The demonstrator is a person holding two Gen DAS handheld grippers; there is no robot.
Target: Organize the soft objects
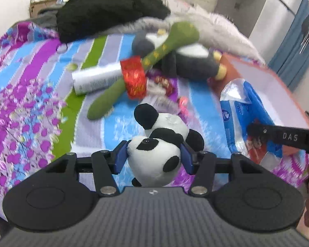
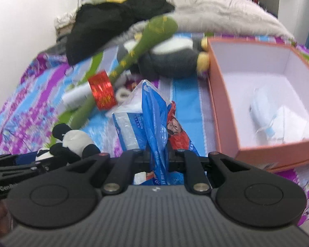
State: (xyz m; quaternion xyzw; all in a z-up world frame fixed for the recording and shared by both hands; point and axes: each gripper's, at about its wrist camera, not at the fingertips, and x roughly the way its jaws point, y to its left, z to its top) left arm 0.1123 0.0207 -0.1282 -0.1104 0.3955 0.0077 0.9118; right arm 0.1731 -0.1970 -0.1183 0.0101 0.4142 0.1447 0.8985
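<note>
Holding white cloth [image 2: 286, 121]: orange box [image 2: 224, 111].

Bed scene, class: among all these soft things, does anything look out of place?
Yes: a white cylindrical bottle lies on its side on the bedspread, partly under the green plush stick. It looks rigid, unlike the toys around it. The orange box is open.

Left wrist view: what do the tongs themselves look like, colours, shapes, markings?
The left tongs have black linkage arms with silver rivets, blue finger pads, two round black discs and a ribbed grey body. The right tongs show as a black bar lettered "DAS".
</note>
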